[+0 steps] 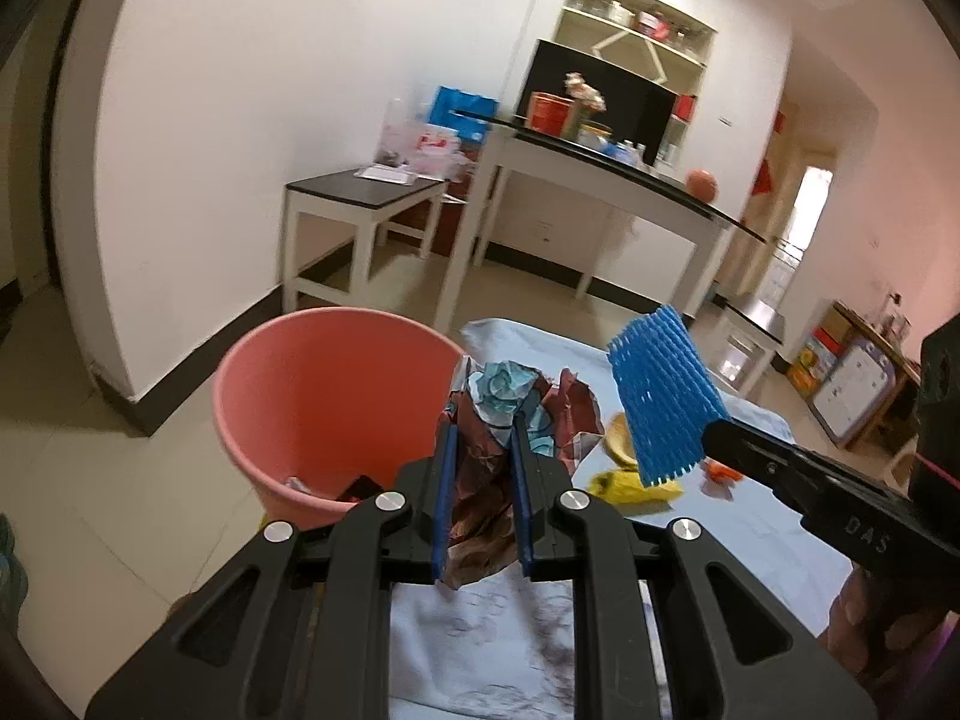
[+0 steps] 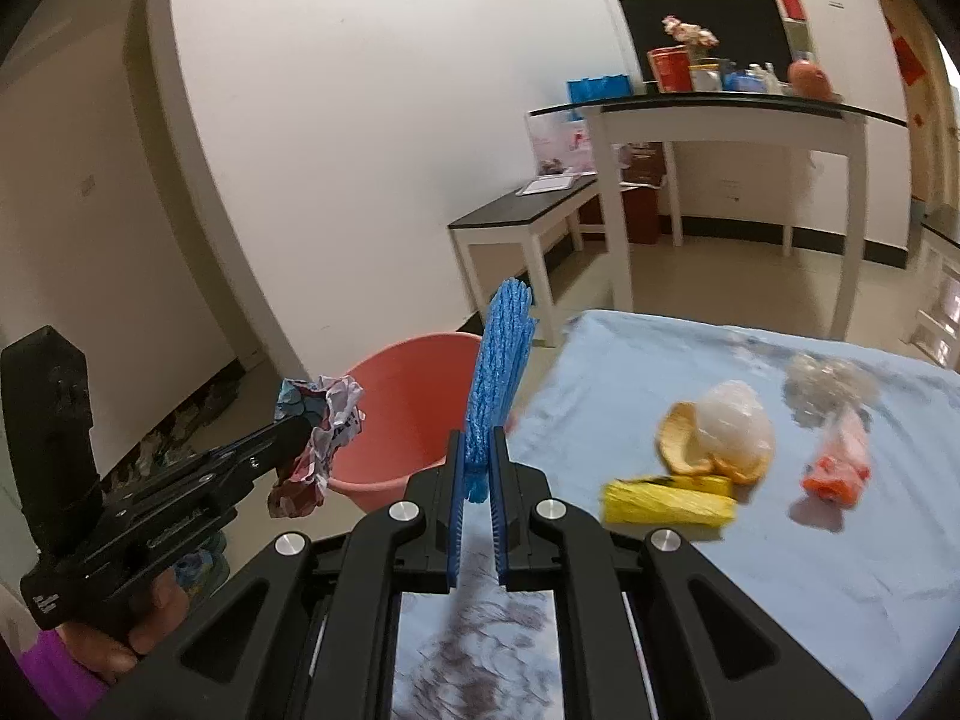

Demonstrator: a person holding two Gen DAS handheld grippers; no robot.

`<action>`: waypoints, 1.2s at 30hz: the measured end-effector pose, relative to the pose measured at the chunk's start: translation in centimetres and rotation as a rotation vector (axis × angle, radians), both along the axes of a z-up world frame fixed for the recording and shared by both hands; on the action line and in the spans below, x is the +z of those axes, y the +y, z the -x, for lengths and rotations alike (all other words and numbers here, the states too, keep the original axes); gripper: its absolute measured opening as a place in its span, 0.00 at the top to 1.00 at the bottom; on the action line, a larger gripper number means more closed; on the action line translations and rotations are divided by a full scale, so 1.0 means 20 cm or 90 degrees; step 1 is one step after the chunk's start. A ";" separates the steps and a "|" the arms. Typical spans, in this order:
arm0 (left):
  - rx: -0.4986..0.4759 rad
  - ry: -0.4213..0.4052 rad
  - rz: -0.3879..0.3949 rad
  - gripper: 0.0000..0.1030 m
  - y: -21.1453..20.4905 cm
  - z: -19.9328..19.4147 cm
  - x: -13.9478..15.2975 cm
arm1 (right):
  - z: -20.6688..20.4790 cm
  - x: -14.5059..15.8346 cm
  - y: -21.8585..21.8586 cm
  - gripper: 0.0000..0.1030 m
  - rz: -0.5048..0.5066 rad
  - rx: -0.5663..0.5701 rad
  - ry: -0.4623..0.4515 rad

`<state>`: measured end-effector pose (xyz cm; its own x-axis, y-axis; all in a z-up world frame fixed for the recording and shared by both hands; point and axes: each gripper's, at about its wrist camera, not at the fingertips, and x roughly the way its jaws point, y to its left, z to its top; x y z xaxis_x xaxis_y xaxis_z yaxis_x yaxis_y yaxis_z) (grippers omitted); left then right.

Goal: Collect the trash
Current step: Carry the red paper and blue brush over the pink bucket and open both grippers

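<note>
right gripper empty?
No: the right gripper is shut on a blue foam net, which stands up between its fingers near the pink bucket.

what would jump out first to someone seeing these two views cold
Both grippers are loaded: the left gripper is shut on a crumpled printed wrapper, and the right gripper pinches a bright blue foam fruit net that stands upright. Beyond them a pink bucket stands on the floor beside the table, some scraps already in it. More trash lies on the light blue tablecloth, including an orange peel and a yellow wrapper.
</note>
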<state>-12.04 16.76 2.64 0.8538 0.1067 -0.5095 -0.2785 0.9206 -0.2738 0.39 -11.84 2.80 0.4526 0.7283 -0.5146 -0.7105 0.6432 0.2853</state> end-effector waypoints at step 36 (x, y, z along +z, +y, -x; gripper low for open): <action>0.131 0.078 0.004 0.84 0.45 -0.19 -0.25 | -0.16 -0.29 0.73 0.92 0.088 0.096 0.037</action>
